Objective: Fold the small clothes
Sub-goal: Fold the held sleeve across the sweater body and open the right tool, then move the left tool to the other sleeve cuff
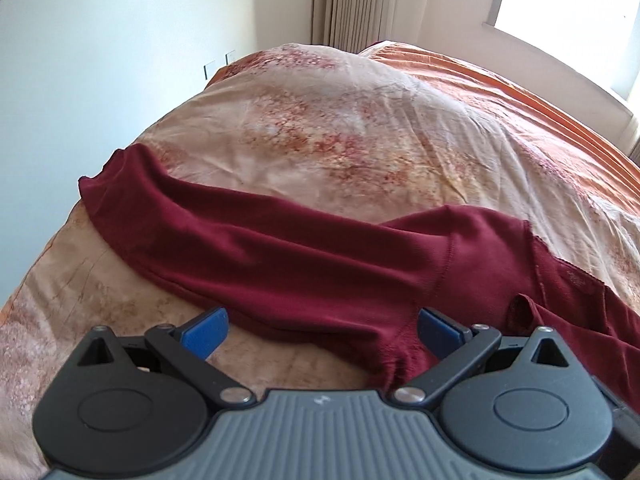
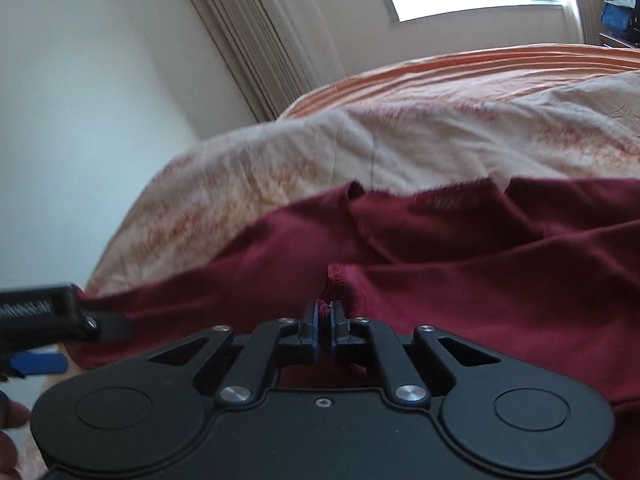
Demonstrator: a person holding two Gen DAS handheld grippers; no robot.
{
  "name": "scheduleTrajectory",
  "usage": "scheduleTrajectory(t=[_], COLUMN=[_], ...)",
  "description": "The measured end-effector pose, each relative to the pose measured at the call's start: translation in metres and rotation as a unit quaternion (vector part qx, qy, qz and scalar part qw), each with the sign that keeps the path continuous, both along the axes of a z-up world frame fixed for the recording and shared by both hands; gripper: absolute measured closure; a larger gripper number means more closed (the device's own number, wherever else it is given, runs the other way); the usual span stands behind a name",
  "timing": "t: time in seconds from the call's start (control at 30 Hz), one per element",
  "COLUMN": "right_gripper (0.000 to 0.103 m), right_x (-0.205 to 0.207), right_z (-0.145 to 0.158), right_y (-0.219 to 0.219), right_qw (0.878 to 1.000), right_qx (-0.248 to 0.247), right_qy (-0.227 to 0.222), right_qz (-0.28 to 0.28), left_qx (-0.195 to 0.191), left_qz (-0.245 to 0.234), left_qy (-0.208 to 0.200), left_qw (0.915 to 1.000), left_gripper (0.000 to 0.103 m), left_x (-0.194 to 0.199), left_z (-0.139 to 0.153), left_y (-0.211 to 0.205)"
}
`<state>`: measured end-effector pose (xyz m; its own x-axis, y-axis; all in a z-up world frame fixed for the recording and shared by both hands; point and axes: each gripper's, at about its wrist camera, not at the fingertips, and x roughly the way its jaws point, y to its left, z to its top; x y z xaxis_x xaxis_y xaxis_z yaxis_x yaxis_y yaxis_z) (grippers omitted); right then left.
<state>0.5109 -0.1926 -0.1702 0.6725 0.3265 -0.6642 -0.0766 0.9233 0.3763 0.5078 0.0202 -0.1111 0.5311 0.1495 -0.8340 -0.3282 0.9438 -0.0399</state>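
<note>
Your dark red, fine-ribbed knit garment [image 1: 304,248] lies spread across the cream quilt with a rust floral print [image 1: 320,112], one long sleeve trailing toward the bed's left edge and the lace-trimmed neckline off to the right. Your left gripper [image 1: 320,326] has its blue-padded jaws spread wide, straddling the hem near the underarm seam with nothing pinched; fabric sits between the pads but they stand clear of it. Your right gripper [image 2: 325,316] is clamped tight on a frayed, lacy bit of the same garment's edge, only a small tuft showing between its fingertips. That is the weak spot: with so little cloth in the bite, a quick lift or sideways pull could let the trim slip out, or strain the delicate lace. If you close the left one where it sits, you may catch only the top layer, so the fold would drag the lower layer into a bunch. The long sleeve near the bed's edge could also slide off and pull the piece crooked. The quilt is soft and rumpled, so creases may carry into your fold.
</note>
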Motion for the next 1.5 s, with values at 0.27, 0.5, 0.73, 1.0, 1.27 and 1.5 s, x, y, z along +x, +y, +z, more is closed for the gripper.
scheduleTrajectory(t=[0.27,0.5,0.73,1.0,1.27,1.5], right_gripper=[0.022,0.010,0.019,0.089,0.092,0.021], right_x=[-0.016,-0.056,-0.051,-0.002,0.016,-0.076], right_z=[0.012,0.034,0.016,-0.024,-0.030,0.017], right_y=[-0.017,-0.127,-0.271,-0.358,-0.377,-0.332], right_qw=[0.998,0.990,0.984,0.996,0.992,0.989], right_qx=[-0.030,-0.131,-0.140,0.024,0.077,-0.113], right_qy=[-0.026,-0.052,-0.017,0.040,0.067,-0.053], right_qz=[0.038,-0.024,-0.107,-0.079,-0.075,-0.085], left_qx=[-0.014,-0.023,0.056,0.078,0.087,0.083], left_qz=[-0.024,-0.110,-0.130,-0.112,-0.106,-0.098], left_qy=[-0.004,-0.004,0.030,0.039,0.047,0.053], left_qw=[0.9996,0.9937,0.9896,0.9898,0.9894,0.9903], left_gripper=[0.000,0.000,0.000,0.000,0.000,0.000], left_x=[0.005,0.024,0.042,0.039,0.040,0.036], left_z=[-0.007,-0.037,-0.079,-0.085,-0.085,-0.077], left_y=[-0.020,-0.091,-0.151,-0.158,-0.160,-0.160])
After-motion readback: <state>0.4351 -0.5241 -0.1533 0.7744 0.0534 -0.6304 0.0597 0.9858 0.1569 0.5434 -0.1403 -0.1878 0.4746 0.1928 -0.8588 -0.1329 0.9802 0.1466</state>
